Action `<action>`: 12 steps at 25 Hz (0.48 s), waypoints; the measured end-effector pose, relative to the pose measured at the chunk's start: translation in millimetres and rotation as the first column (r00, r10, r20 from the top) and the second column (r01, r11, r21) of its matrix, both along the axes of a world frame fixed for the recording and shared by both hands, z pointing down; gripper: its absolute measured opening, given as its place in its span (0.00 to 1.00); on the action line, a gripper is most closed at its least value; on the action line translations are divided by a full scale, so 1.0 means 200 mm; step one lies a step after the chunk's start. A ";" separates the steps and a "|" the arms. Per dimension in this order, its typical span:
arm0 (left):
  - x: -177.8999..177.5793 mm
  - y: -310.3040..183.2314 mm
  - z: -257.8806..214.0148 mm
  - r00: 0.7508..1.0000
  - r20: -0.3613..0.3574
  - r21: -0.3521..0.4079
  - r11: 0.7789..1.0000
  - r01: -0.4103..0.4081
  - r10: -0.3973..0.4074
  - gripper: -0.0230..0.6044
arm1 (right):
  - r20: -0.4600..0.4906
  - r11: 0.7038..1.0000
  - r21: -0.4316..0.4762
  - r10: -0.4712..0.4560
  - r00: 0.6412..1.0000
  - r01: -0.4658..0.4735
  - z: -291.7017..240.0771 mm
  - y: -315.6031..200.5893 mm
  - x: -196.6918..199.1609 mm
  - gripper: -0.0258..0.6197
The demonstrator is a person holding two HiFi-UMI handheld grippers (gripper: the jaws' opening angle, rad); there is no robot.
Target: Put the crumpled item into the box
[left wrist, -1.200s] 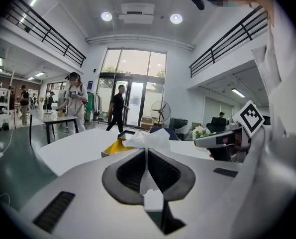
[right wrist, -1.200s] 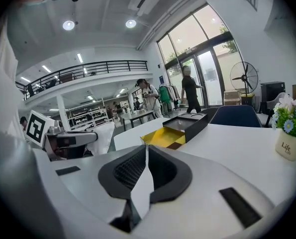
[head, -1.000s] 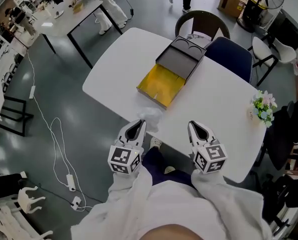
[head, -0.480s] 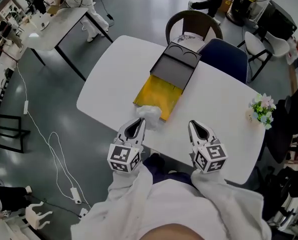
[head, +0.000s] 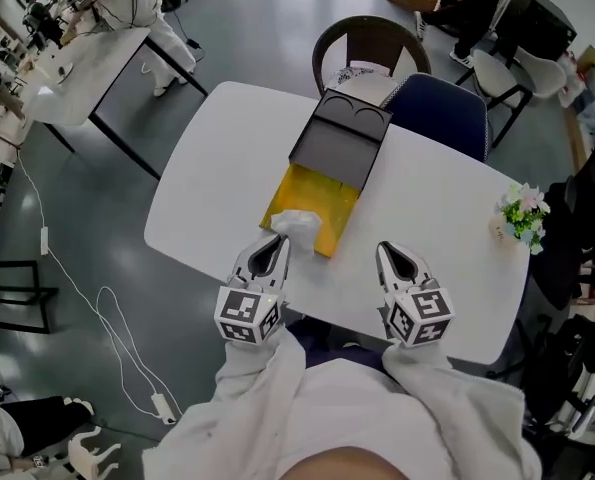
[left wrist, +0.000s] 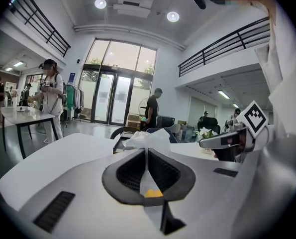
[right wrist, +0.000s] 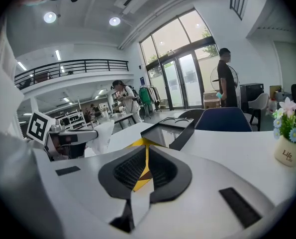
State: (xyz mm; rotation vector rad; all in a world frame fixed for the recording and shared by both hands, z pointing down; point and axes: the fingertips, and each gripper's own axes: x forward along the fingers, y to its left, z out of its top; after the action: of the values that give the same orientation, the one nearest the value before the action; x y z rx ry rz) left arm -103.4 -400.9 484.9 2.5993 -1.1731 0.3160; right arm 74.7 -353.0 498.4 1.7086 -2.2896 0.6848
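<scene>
Crumpled tissue pinched in left gripper tips — at box edge, right gripper clenched empty

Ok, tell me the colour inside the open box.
Yellow inside the open dark-lidded box, clearest in the head view.

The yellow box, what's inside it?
The yellow box looks bare inside where its bottom shows. The crumpled white paper, pinched in the left gripper, hangs over the near corner. Anything under the paper there is covered, so it cannot be seen.
</scene>
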 end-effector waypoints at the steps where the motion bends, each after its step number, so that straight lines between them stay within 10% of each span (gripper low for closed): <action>1: 0.01 -0.02 0.00 1.000 0.000 -0.002 1.000 -0.010 0.010 0.08 | 0.000 1.000 -0.004 0.009 1.000 -0.009 0.00 -0.01 0.00 0.10; 12: 0.12 -0.27 0.14 0.991 0.069 -0.082 0.991 -0.109 0.114 0.08 | -0.012 0.993 -0.025 0.114 0.993 -0.114 0.03 -0.08 0.05 0.10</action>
State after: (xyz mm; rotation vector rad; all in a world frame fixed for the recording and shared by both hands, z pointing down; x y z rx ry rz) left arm -79.4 -455.6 512.1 2.6102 -1.0186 0.4752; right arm 84.9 -369.1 504.5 1.8381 -2.1797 0.7222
